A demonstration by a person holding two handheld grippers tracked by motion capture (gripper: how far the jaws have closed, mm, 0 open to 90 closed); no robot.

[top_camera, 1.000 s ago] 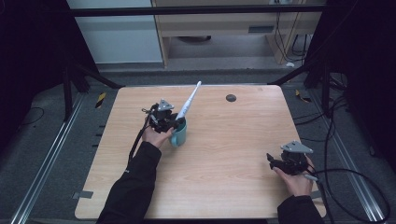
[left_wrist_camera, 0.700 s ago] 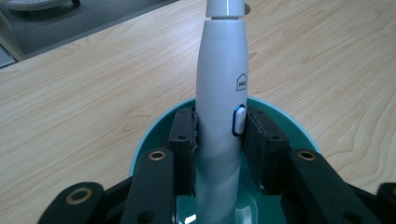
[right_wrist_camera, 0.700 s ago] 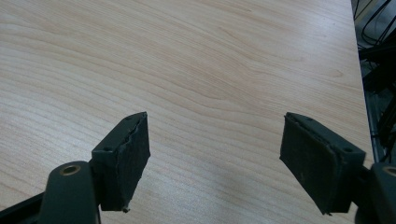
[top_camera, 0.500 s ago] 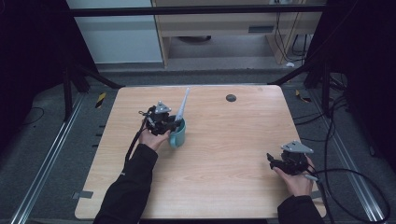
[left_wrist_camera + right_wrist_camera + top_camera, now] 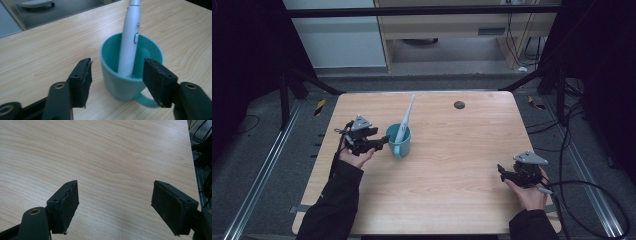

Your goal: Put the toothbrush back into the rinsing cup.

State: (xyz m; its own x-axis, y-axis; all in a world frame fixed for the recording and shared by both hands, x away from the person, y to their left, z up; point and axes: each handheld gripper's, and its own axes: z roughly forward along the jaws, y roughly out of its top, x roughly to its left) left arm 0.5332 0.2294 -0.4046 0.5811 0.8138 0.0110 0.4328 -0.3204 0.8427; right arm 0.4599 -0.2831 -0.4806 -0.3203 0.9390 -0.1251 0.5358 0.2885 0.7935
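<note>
High view: a wooden table (image 5: pixel 452 165) w/ a teal mug (image 5: pixel 399 141) standing upright on its left half, a bit toward the far side. A white electric toothbrush (image 5: pixel 406 120) stands in the mug, its base inside, and the body leans up and away toward the far edge. The left gripper (image 5: pixel 382 142) is held by the left hand (image 5: pixel 354 156) just left of the mug, tips pointing at the mug wall, close to it; from here one cannot tell if they touch. A grey plate (image 5: pixel 360 123) sits on top of it. The right gripper (image 5: pixel 501 171) is at the near right of the table, well apart from the mug, held by the right hand (image 5: pixel 528 192), above bare wood. A small dark round spot (image 5: pixel 459 104) is on the table near the far edge.

Left gripper view: the jaws stand wide, nothing between the pads. The mug is just beyond them, in the gap's line, its handle (image 5: pixel 147 100) at the near right side close to the right jaw. The toothbrush rests against the inner wall of the mug, a small button on its body is visible.

Right gripper view: the jaws are wide apart too, holding nothing, w/ only plain wood grain under them. The table's right edge (image 5: pixel 191 150) and some cables (image 5: pixel 202 130) are at the far right.
</note>
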